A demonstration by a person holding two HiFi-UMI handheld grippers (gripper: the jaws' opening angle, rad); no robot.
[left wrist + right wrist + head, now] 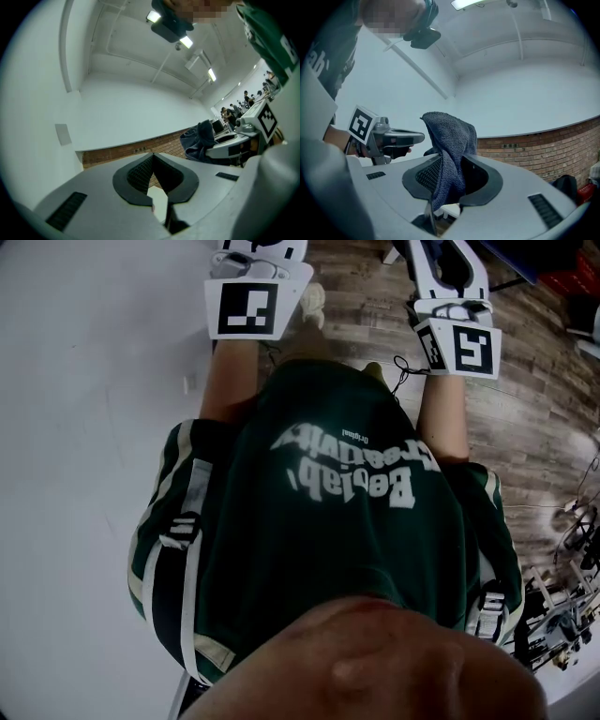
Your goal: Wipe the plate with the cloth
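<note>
No plate shows in any view. My right gripper [451, 165] is shut on a dark blue-grey cloth [451, 136], which stands up between the jaws and folds over above them. The left gripper view shows the same cloth [199, 138] bunched on the right gripper [234, 146]. My left gripper [153, 155] is shut, its pads meeting at the tips with nothing between them. Both grippers point upward at a white wall and ceiling. In the head view only their marker cubes show, the left one [248, 306] and the right one [461, 345], above a person's dark green shirt [337, 521].
A white wall [84, 427] runs along the left, and a wood floor [534, 418] lies to the right. Cables and gear [562, 615] sit at the lower right. A brick band [543, 147] runs beneath the white wall. Several people [243, 101] are far off.
</note>
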